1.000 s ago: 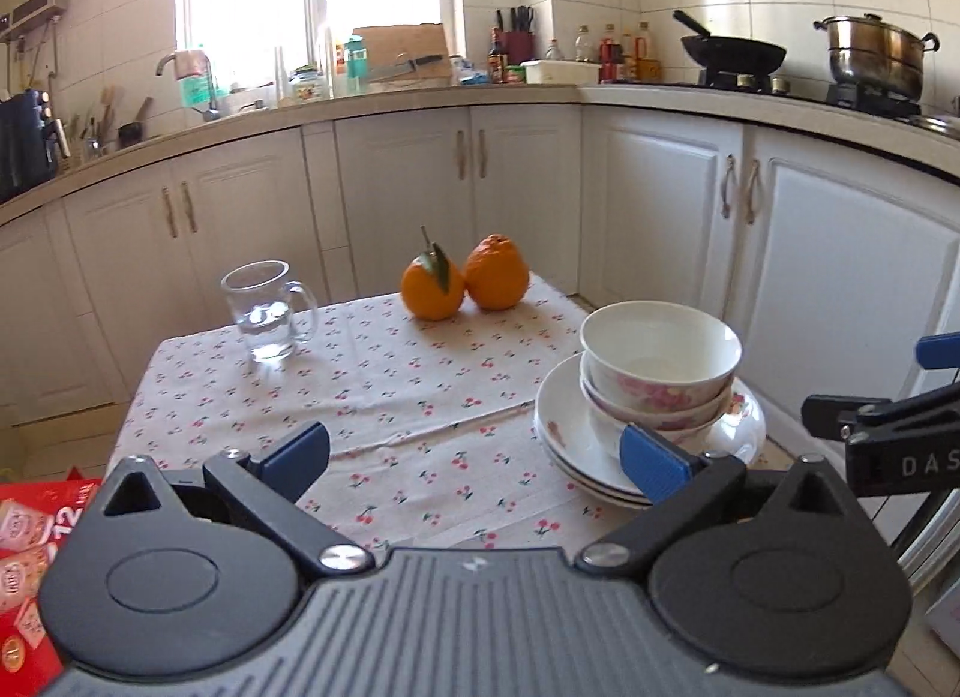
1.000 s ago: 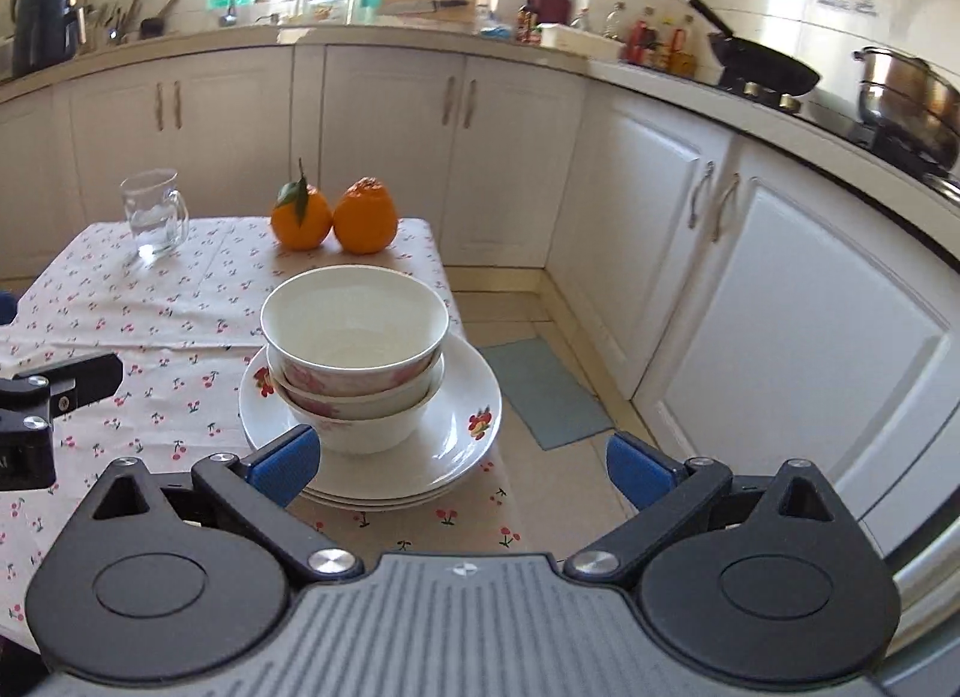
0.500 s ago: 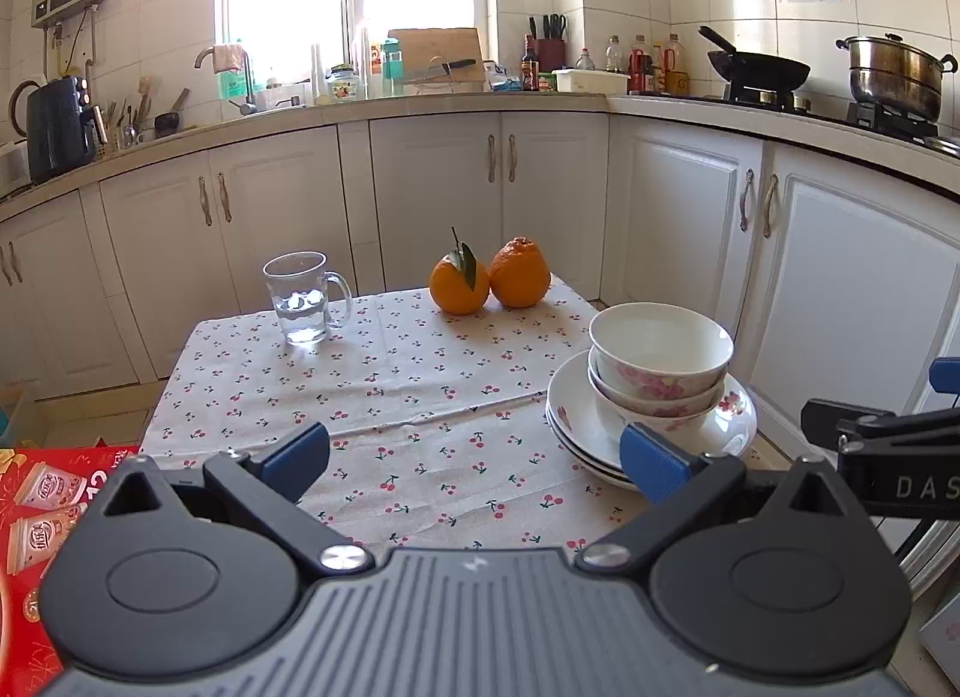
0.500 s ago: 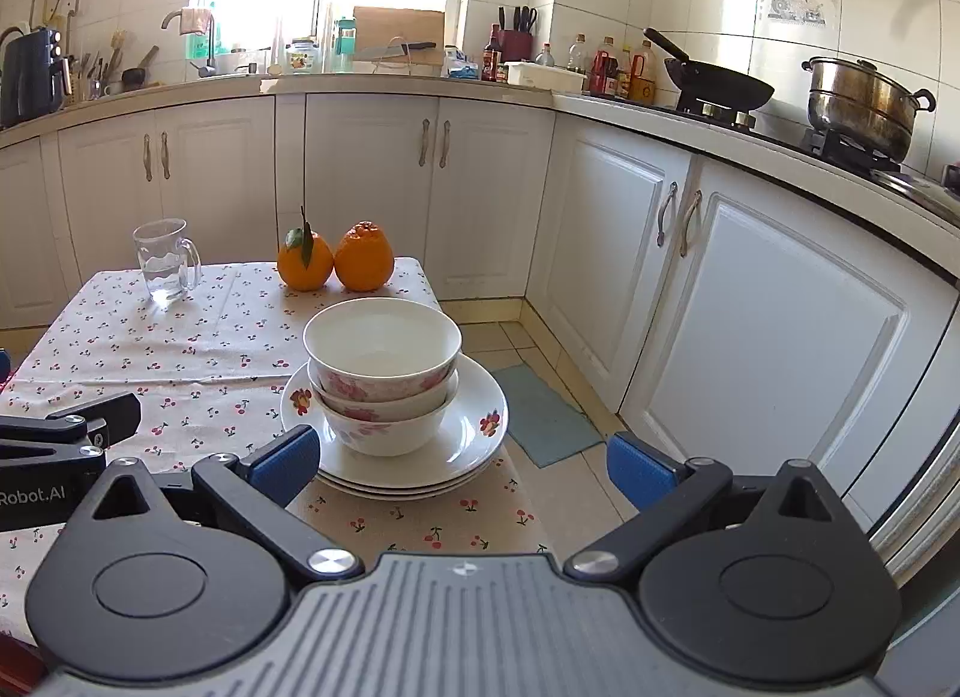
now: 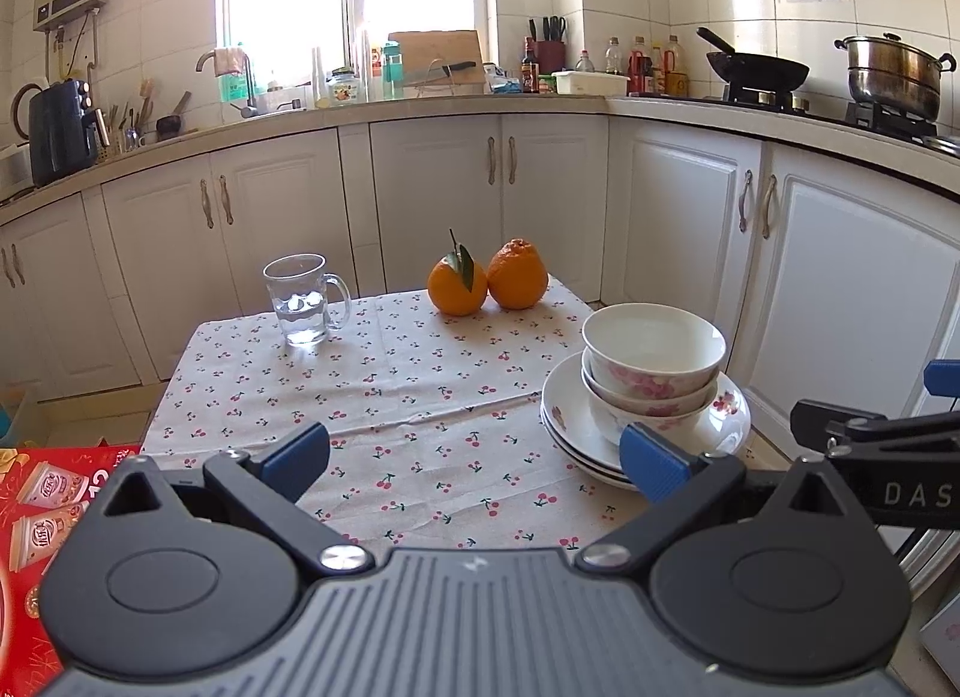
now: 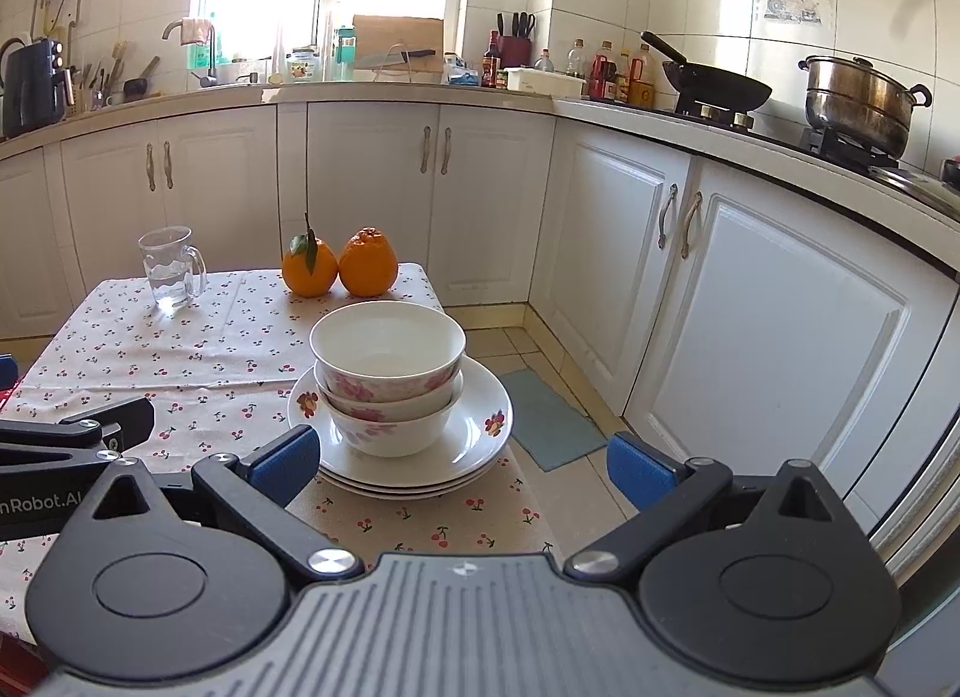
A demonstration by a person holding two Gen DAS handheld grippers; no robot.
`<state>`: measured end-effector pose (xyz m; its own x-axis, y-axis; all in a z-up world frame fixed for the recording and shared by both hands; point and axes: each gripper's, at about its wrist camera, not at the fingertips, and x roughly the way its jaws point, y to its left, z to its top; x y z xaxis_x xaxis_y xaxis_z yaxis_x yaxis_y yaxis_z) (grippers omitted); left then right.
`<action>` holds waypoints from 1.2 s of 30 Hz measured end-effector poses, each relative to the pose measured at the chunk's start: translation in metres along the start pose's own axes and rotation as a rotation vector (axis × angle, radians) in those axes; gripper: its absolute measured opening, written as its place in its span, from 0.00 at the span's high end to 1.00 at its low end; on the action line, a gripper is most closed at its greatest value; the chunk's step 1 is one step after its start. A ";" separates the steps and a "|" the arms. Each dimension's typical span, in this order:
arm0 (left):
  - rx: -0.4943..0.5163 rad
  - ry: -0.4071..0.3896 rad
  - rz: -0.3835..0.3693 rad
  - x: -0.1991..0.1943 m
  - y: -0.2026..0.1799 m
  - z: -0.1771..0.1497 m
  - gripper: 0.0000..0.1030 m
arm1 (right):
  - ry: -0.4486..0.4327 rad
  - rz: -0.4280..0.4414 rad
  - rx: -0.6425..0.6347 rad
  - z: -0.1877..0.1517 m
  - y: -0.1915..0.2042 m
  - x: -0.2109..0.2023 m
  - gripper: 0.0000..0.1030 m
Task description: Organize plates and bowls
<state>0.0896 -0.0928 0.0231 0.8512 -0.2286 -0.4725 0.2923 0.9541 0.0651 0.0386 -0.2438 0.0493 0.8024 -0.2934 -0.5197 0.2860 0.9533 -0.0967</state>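
Observation:
Three white bowls with pink flowers [image 5: 653, 358] [image 6: 387, 364] sit nested on a stack of white plates [image 5: 729, 415] [image 6: 480, 427] at the right edge of the table. My left gripper [image 5: 474, 460] is open and empty, held back over the table's near side, left of the stack. My right gripper [image 6: 459, 463] is open and empty too, in front of the plates. Each view catches the other gripper at its side edge.
A cherry-print cloth covers the table [image 5: 390, 391] [image 6: 150, 337]. A glass mug [image 5: 300, 298] [image 6: 171, 268] and two oranges [image 5: 486, 283] [image 6: 339, 268] stand at the far side. White cabinets [image 6: 750, 307] close in on the right. A red box [image 5: 42, 493] lies at the left.
Both grippers have drawn back and risen from the table, so the bowl stack looks smaller and farther. Both stayed open; the stack has not moved.

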 end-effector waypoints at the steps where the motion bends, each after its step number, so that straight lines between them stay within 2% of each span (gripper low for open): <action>1: 0.001 -0.001 0.000 0.000 0.001 0.000 0.01 | 0.000 0.001 0.001 0.000 0.000 0.000 0.00; 36: -0.006 0.003 0.004 0.000 0.003 0.000 0.01 | -0.015 0.003 -0.009 0.001 0.002 -0.006 0.00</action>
<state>0.0904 -0.0904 0.0236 0.8509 -0.2240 -0.4751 0.2861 0.9562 0.0615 0.0348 -0.2397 0.0534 0.8108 -0.2913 -0.5077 0.2789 0.9548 -0.1024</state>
